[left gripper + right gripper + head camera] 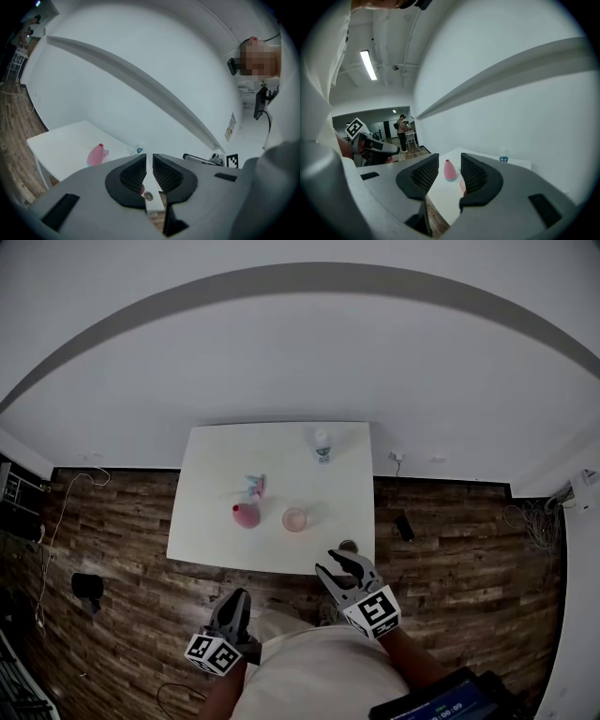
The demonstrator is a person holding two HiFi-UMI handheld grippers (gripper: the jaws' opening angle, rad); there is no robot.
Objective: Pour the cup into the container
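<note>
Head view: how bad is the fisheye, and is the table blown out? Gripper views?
Head view: strong barrel distortion, wall's grey band bows into an arc; table bright, nearly washed out, cup faint on it. Left gripper view: dark vignette at corners, wall band curved too. Right gripper view: same vignette, ceiling strip light glares upper left.

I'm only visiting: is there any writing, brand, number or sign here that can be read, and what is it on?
No text here reads clearly.
Bottle label: blue, too small to read.
Device screen: pale digits, too blurred to read.
Wall notice: print too small to read.
Marker cubes: black-and-white patterns, no letters.
</note>
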